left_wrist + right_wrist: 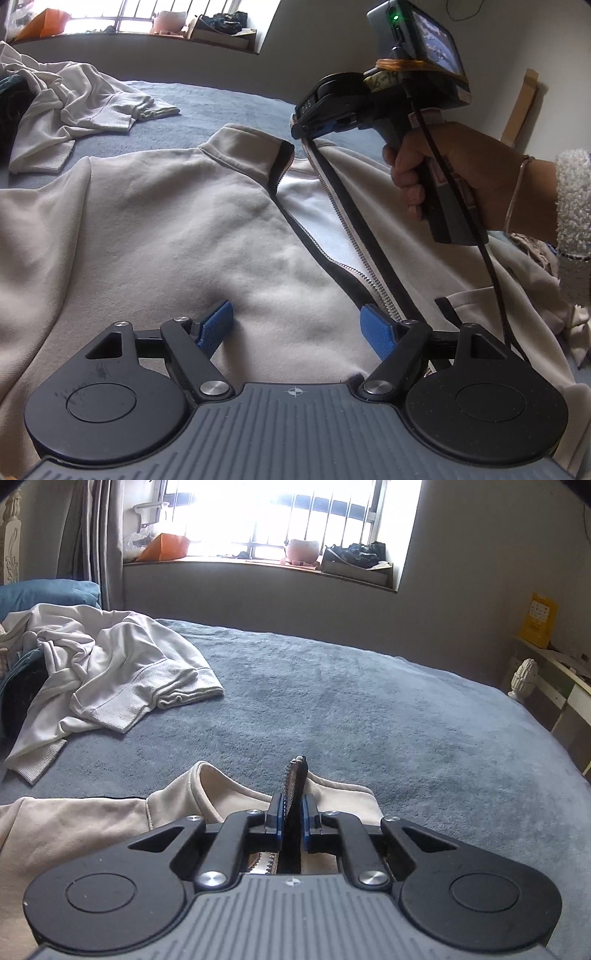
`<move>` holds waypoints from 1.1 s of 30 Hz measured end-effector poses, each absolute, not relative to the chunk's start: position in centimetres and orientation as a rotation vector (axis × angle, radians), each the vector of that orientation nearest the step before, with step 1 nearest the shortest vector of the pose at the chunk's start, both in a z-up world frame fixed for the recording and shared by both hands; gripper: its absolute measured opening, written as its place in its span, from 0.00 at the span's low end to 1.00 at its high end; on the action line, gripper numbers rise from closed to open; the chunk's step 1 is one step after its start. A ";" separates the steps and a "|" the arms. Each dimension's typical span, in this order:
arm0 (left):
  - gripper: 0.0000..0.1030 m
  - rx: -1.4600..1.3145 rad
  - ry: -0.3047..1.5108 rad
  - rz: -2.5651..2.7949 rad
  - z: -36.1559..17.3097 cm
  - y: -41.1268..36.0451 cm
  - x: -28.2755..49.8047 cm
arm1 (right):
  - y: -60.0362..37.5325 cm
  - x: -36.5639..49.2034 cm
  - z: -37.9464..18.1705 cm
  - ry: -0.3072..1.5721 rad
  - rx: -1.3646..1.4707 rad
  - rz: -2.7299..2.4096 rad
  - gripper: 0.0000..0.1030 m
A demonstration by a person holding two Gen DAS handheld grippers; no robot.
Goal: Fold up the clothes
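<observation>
1. Far left on the bed (369,709), a white garment (110,672) lies crumpled and unfolded. Judge it as work remaining.
2. Your left gripper (299,325) hovers over the beige zip jacket (147,229), jaws wide apart, gripping nothing.
3. The jacket lies front-up on the bed, front unzipped and parted at the chest. No fold is visible yet; judge the task as early.
4. Your right gripper (293,818) has its jaws clamped on the zipper edge (295,775) near the collar (240,147), lifting that strip clear.
5. Remaining: align the front, fold sleeves and body.
</observation>
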State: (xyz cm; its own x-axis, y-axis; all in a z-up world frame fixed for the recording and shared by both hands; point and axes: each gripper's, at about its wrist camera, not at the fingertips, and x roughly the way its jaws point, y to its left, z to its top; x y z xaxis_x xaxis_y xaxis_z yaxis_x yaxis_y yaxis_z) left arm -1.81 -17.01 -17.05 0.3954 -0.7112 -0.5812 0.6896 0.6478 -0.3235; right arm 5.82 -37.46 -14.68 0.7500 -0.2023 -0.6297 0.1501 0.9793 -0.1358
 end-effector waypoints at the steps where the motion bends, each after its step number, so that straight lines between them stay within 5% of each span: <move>1: 0.74 -0.028 0.754 -0.888 -17.0 -17.0 -1.8 | -37.5 6.2 -15.3 0.727 -0.060 -0.179 0.10; 6: 0.74 -0.040 0.768 -0.883 -16.7 -16.8 -1.7 | -39.5 6.8 -16.7 0.807 0.118 -0.200 0.23; 10: 0.74 -0.071 0.789 -0.872 -16.3 -16.3 -1.4 | -42.0 4.3 -14.4 0.730 0.292 -0.194 0.50; 27: 0.73 0.076 0.679 -1.235 -11.4 -17.1 -10.4 | -50.0 -30.4 -2.4 0.513 0.839 -0.220 0.51; 33: 0.71 0.345 0.605 -1.506 -12.4 -18.7 -19.2 | -50.0 -39.2 -4.8 0.675 0.824 -0.396 0.54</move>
State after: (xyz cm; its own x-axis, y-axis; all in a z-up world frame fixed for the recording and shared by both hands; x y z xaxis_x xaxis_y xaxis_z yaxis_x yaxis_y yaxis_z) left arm -19.16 -18.73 -12.43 -0.0407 -0.8218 -0.5683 0.9866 0.0569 -0.1530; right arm -39.24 -49.99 -4.76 0.7251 -0.0665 -0.6854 0.5657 0.6250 0.5379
